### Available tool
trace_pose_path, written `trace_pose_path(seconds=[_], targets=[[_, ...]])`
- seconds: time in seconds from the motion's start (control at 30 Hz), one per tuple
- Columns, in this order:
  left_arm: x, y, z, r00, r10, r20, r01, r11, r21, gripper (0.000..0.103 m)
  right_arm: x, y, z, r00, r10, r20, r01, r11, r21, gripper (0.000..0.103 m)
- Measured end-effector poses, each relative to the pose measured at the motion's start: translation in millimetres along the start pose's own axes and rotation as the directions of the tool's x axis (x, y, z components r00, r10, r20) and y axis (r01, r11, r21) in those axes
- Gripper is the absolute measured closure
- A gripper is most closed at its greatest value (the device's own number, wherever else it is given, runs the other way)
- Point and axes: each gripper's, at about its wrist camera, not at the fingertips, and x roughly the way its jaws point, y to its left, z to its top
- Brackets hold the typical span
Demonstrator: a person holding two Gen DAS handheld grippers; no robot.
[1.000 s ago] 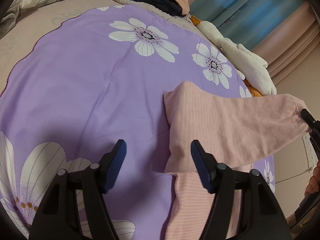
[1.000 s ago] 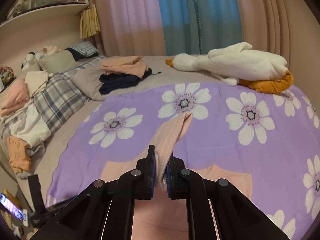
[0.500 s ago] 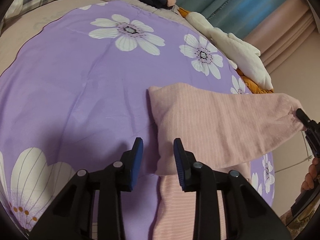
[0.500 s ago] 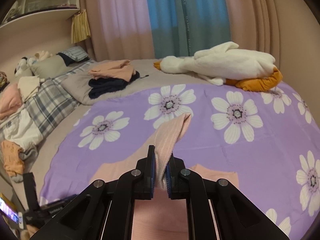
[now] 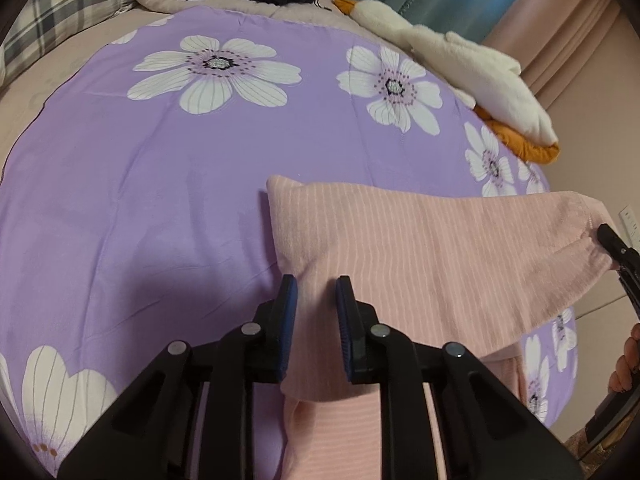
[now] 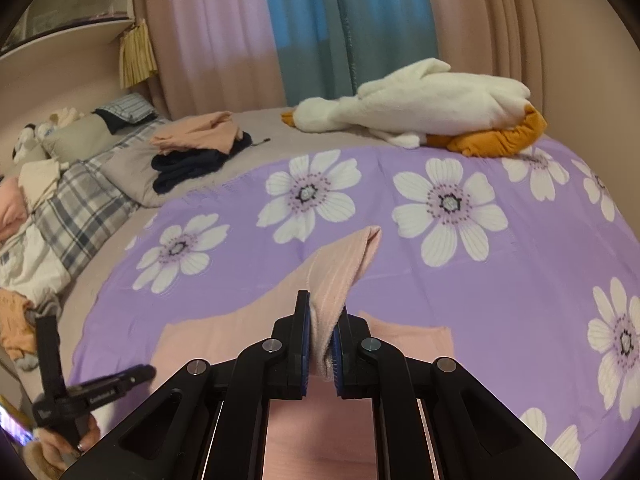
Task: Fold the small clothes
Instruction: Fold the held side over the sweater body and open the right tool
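Left wrist view: pink striped garment (image 5: 420, 248) lies at 5 o'clock on purple flowered bedspread (image 5: 160, 168). Left gripper (image 5: 314, 300) jaws closing over its folded edge, pads not yet pressing. Right gripper (image 6: 322, 332) clamped on the sleeve end. Best: bite both layers, keep cloth taut. Garment's lower part hidden behind grippers.

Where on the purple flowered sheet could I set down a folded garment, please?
The purple sheet is bare left of the pink striped garment, up to the plaid pillow. Another bare band lies between the garment and the plush goose. The head end is crowded with the folded clothes pile.
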Motion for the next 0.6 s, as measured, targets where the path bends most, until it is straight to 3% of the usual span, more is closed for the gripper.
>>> trace_pose_path(seconds=[0.6], targets=[[29.8,-11.1,-5.8,0.995,0.071,-0.068,-0.069,0.997,0.031,0.085,18.2,-44.8,-25.6,0.996,-0.050,-0.078,0.054,0.997,0.059,0.093]])
